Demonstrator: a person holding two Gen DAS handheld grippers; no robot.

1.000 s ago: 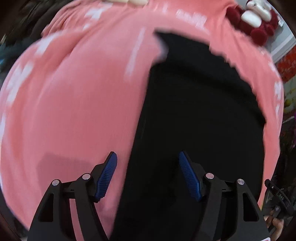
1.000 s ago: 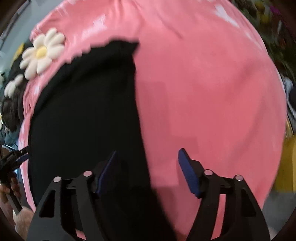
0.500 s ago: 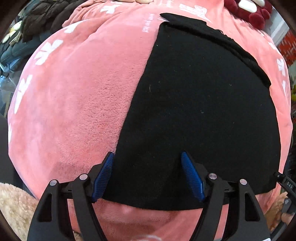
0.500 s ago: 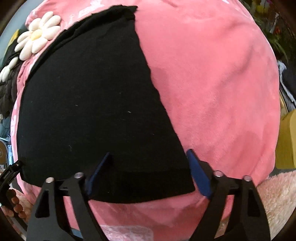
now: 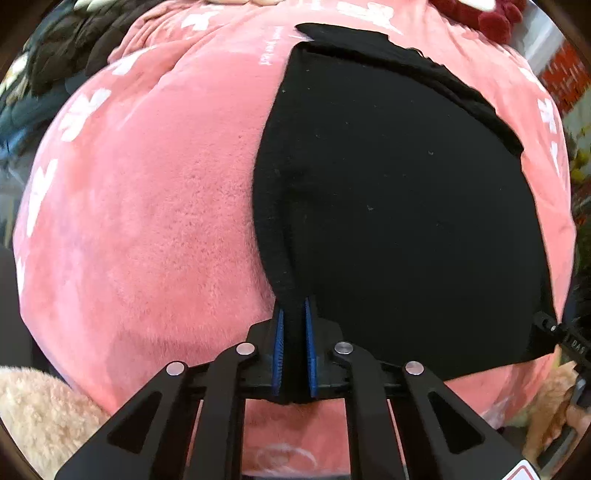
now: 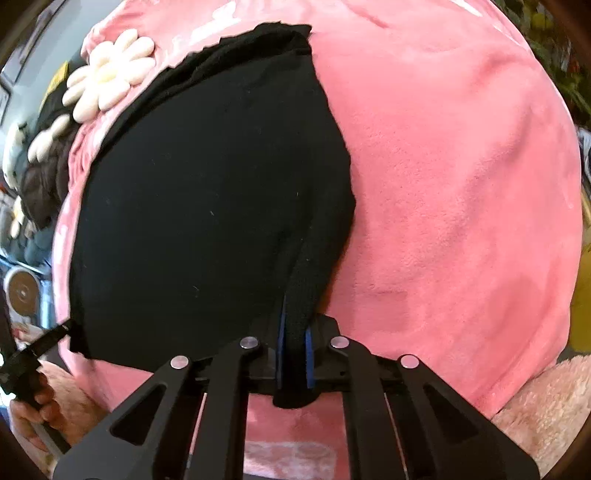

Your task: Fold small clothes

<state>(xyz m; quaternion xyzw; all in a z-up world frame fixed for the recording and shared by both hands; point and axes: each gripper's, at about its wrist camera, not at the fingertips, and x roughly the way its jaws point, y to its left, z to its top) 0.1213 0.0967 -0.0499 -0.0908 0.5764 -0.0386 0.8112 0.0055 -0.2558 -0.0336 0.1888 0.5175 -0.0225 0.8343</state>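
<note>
A black knit garment (image 5: 399, 206) is lying spread flat on a pink plush blanket (image 5: 147, 229), and everything else is sitting around that blanket. The left tool (image 5: 294, 332) is pinching the garment's near left corner, its blue pads (image 5: 279, 347) having just been closing, with a bunched ridge of black fabric now gripped between them. The right tool (image 6: 295, 343) is doing the same at the near right corner, its jaws having just been closing on a raised fold of the cloth. Between the two corners the near hem is stretching straight across the blanket. At the far edge a narrower black band is showing from under the top layer, slightly offset.

In the right wrist view a cream daisy-shaped cushion (image 6: 110, 77) is resting on the blanket just beyond the garment's far left corner, with a dark brown fuzzy thing (image 6: 44, 184) beside it at the blanket's edge. A person's hand (image 6: 33, 410) is gripping the other tool's handle at the blanket's near left edge. In the left wrist view a dark red plush item (image 5: 495, 18) is sitting at the blanket's far right, dark quilted clothing (image 5: 74, 48) is piled past its far left, and a beige fluffy rug (image 5: 40, 417) is lying off its near left corner. Nothing is lying on top of the garment or crossing it.
</note>
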